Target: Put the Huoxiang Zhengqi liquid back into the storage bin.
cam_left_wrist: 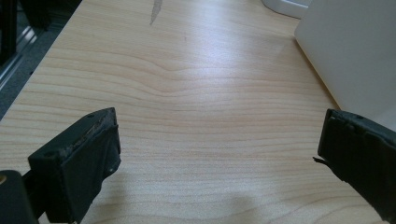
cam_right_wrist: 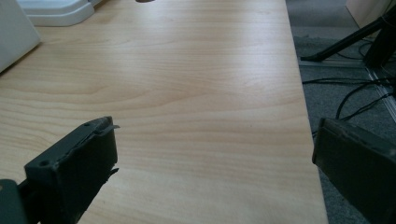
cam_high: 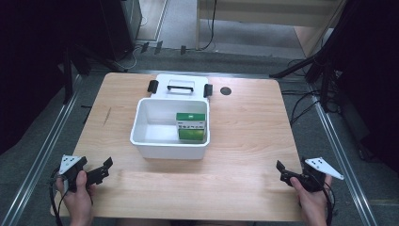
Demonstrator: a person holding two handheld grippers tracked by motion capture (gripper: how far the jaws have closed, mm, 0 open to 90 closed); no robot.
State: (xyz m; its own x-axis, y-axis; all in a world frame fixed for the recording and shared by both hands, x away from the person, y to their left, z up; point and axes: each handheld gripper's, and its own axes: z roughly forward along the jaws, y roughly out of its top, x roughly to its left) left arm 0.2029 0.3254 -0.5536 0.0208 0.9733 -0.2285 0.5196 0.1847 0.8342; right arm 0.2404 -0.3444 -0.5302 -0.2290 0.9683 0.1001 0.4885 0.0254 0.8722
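Note:
A white open box (cam_high: 160, 143) stands in the middle of the wooden table (cam_high: 244, 136), and a green and white carton (cam_high: 191, 126) rests inside it at the right. Behind the box lies its white lid (cam_high: 181, 86) with a black handle and two black latches. My left gripper (cam_high: 104, 169) sits at the table's near left corner, held by a hand, open and holding nothing. My right gripper (cam_high: 282, 170) sits at the near right corner, also open and holding nothing. In the left gripper view the box wall (cam_left_wrist: 355, 51) stands ahead on the right.
A small dark round hole (cam_high: 226, 91) marks the table at the back right. Metal rails (cam_high: 42, 155) run along both sides of the table. Cables (cam_right_wrist: 359, 93) and stand legs lie on the floor past the right edge.

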